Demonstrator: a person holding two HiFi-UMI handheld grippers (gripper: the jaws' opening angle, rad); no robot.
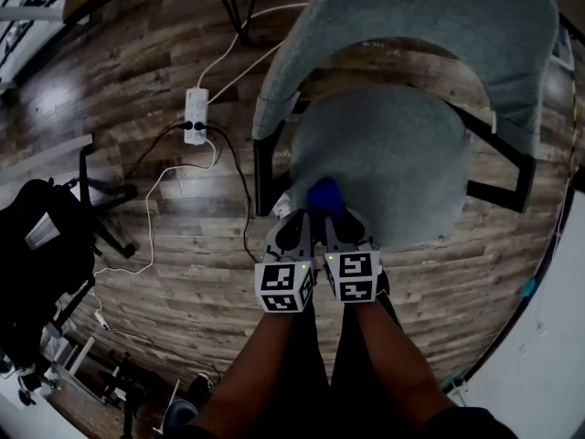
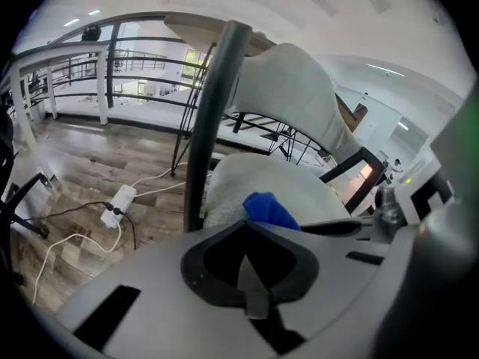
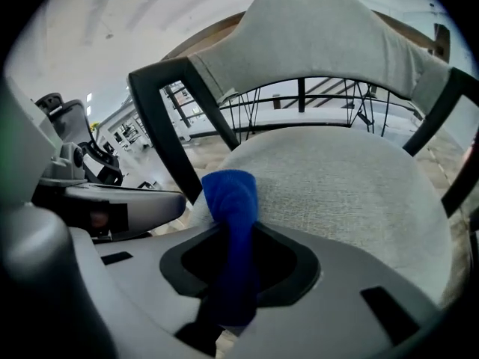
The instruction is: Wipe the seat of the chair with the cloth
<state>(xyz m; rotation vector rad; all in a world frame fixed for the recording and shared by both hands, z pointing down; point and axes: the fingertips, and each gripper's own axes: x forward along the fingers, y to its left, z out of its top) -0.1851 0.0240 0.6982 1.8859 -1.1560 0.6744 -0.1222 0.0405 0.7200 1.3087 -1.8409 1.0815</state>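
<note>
One bunched blue cloth (image 3: 230,193) clamped in right tool (image 3: 236,271), at woven grey seat (image 3: 352,178) (rounded); left tool (image 2: 248,268) closed.

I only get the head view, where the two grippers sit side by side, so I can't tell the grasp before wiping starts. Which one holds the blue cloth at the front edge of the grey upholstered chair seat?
Observer: The right gripper. In the right gripper view its jaws are shut on the bunched blue cloth, which sticks up out of them in front of the grey upholstered chair seat.
Operator: And the left one, is it pinching a corner too?
Observer: No. The left gripper view shows the left gripper with its jaws together and nothing between them. The cloth lies just beyond them, to the right.
</note>
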